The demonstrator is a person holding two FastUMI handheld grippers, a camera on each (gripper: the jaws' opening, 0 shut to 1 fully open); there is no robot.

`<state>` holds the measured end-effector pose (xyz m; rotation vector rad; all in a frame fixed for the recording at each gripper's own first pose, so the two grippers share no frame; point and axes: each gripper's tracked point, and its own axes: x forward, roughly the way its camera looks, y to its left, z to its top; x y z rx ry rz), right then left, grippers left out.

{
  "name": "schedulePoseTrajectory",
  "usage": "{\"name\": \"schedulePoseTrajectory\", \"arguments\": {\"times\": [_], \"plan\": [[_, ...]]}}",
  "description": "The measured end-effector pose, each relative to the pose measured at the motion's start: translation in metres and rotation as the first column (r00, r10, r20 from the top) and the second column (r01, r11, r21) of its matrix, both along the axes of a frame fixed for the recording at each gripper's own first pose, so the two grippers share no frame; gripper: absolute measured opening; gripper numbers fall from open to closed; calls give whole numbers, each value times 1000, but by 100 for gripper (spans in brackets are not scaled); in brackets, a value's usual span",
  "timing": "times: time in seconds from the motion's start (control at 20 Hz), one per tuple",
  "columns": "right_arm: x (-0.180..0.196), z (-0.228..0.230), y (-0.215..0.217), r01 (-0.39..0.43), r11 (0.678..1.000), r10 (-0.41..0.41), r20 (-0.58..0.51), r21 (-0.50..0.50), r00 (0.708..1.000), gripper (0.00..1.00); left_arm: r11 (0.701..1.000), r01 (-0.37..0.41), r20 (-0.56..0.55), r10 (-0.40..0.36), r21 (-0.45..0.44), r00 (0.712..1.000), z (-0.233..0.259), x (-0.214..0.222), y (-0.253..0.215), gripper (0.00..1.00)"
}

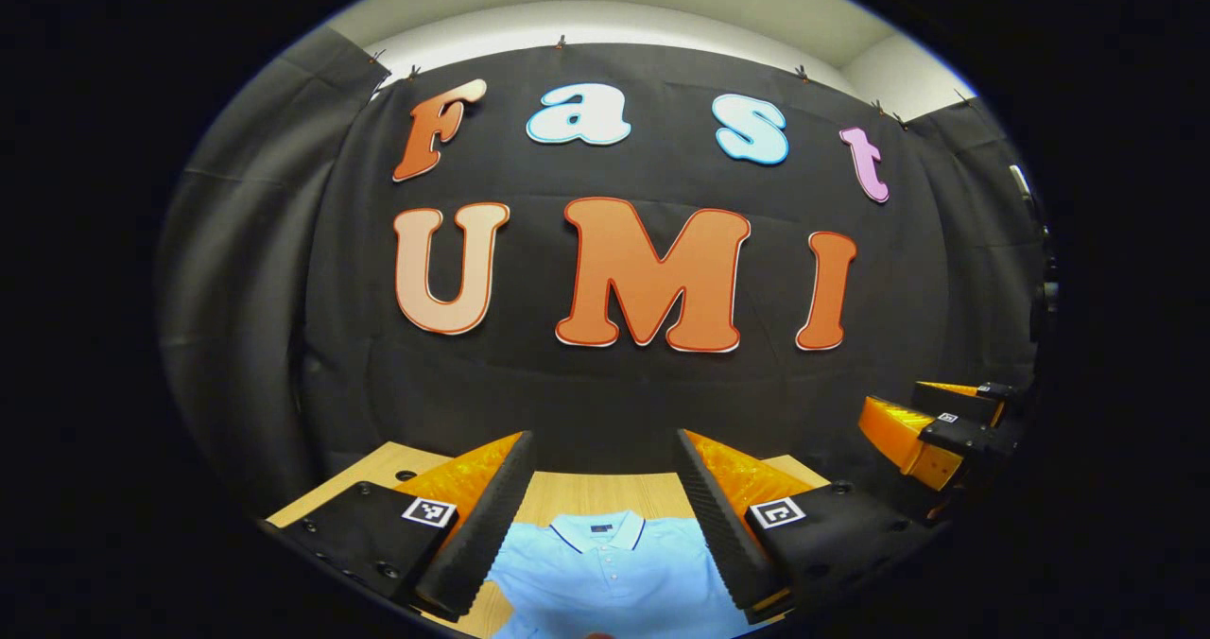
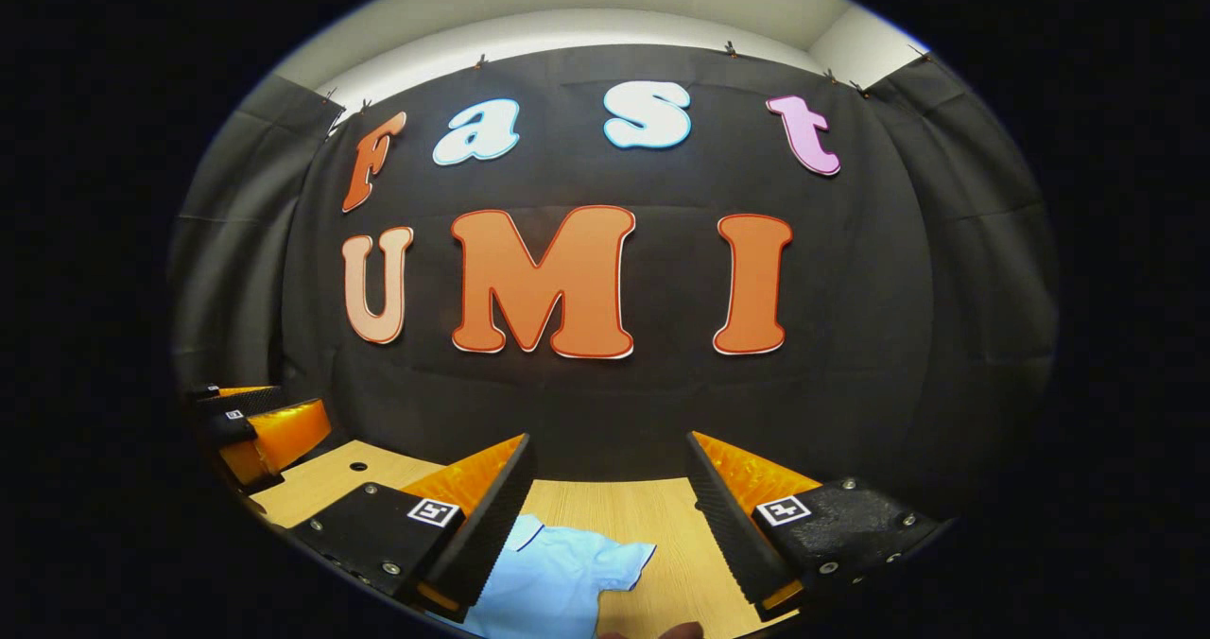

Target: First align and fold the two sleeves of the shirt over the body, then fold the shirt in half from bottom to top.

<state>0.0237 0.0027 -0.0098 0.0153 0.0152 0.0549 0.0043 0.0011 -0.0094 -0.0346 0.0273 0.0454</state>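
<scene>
Shirt (image 1: 610,578): lay flat on tabletop (image 2: 619,511), sleeve (image 2: 605,563) spread, unfolded.
Left claw (image 1: 605,516): agape, empty.
Right claw (image 2: 610,516): agape, empty.
Remaining: all folds.

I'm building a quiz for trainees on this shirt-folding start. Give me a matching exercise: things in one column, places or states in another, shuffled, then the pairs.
Things:
1. collar
2. sleeve
3. left tool
4. table

States:
A. spread flat on the wood, unfolded
B. pale wood
C. open, holding nothing
D. dark-trimmed, at the shirt's far end

Pairs: 1-D, 2-A, 3-C, 4-B
</scene>
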Motion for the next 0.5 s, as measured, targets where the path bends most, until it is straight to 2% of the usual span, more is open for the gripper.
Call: {"name": "schedulePoseTrajectory", "arguments": {"times": [0.25,0.5], "plan": [[5,-9,2,-32,999,32,-21,-5,999,98,1000,-5,26,5,-6,1000,5,-8,1,97],[8,-25,7,-102,995,103,-67,16,992,99,997,-61,66,57,55,996,19,-18,8,97]]}}
